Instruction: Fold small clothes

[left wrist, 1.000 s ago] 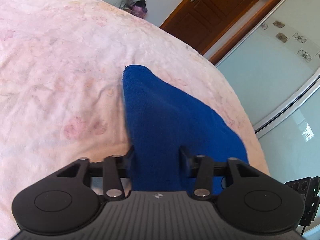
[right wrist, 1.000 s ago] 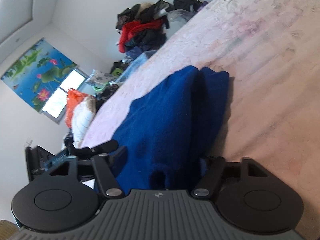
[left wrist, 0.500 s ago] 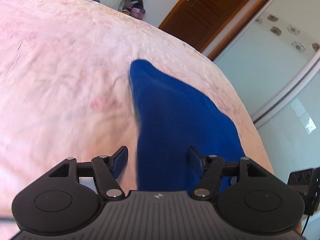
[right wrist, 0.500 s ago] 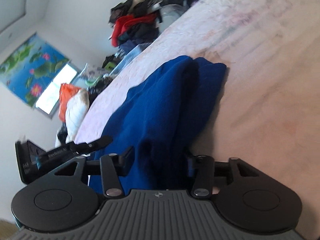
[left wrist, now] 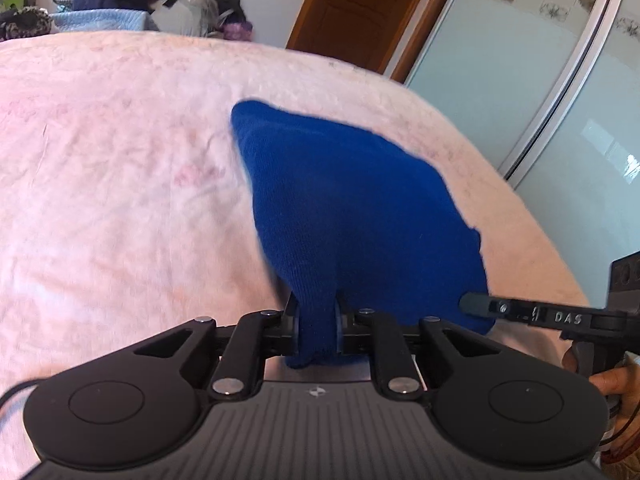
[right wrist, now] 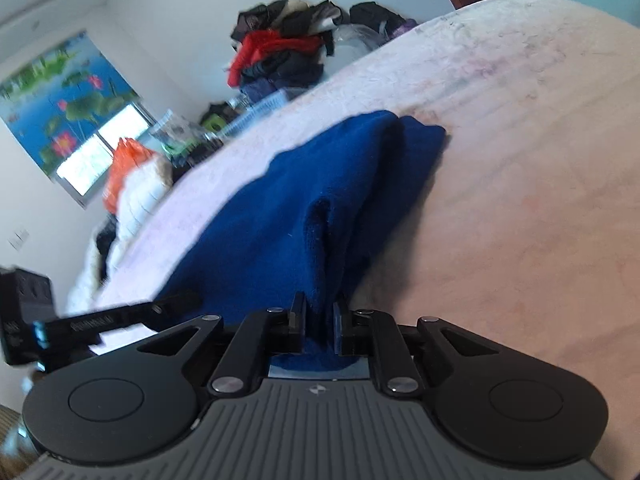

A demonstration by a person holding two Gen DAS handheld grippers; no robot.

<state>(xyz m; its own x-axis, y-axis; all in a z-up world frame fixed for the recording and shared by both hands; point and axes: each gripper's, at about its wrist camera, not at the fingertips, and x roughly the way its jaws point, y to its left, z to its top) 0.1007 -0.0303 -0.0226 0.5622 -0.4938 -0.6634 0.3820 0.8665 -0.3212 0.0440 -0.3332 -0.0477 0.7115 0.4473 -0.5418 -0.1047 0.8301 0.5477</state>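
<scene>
Both views are evenly lit by soft daylight; in the right wrist view the window (right wrist: pixel 96 148) is blown out to white, and pale reflections are seen on the glazed sliding doors (left wrist: pixel 560 92) in the left wrist view. Only a faint shadow is cast on the pink bedspread (right wrist: pixel 540 200) beside the blue garment (right wrist: pixel 340 184), whose folds are rendered dark. Strong fisheye bending is noted at the edges, dark corners are recorded, and motion blur is observed over the bedspread and the garment's outline, while the gripper bodies are sharp.
</scene>
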